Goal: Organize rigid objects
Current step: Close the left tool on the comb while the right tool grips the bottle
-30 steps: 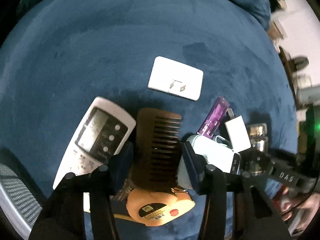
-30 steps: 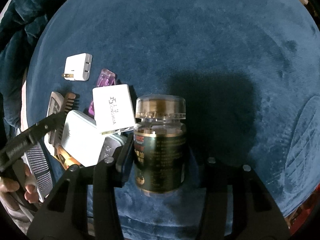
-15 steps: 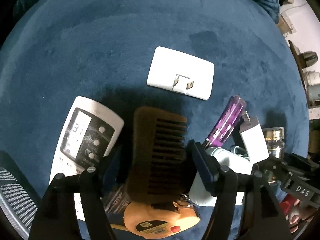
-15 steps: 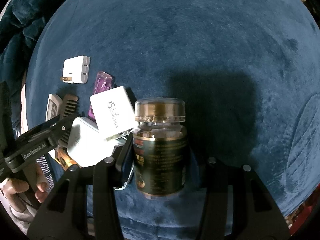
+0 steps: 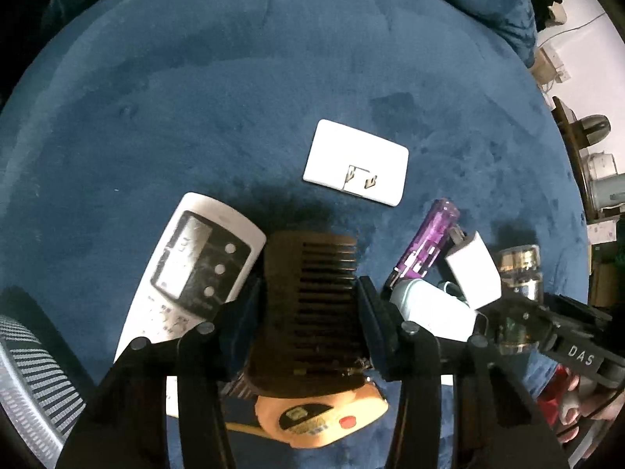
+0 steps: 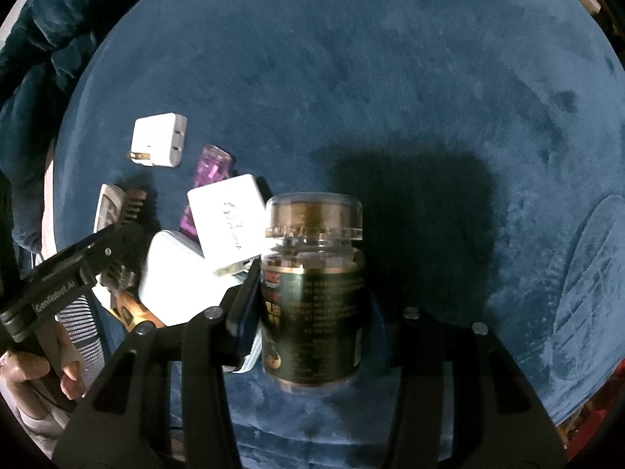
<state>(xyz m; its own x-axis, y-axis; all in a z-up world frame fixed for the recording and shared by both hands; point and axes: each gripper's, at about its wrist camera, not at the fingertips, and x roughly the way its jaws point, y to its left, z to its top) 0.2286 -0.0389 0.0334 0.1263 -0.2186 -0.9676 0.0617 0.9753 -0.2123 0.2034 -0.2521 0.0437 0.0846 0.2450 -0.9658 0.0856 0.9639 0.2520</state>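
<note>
Brown wood fills the gap of the left gripper [image 5: 310, 308]: a wide-toothed wooden comb [image 5: 310, 297] sits clamped between its two pads, its spine running away from the wrist and its teeth lying crosswise toward the right pad. It hangs just above an orange tape measure [image 5: 320, 420], with a white remote control [image 5: 195, 273] lying beside it on the left, its display end pointing away. The right gripper [image 6: 316, 305] is closed on a dark supplement bottle [image 6: 314, 293], held upright along the fingers with its clear cap farthest from the wrist. To its left crowd a white charger block [image 6: 228, 217], a rounded white power bank [image 6: 175, 277] and a purple lighter [image 6: 213, 166]; a white plug adapter [image 5: 357, 162] lies a little apart on the blue velvet surface [image 5: 234, 97]. To my eye both hands are in the carrying step, each with one piece picked from the heap. The next move calls for open cloth: the bottle needs setting down on its base, the comb laying flat, each clear of the clutter before the grip eases.
</note>
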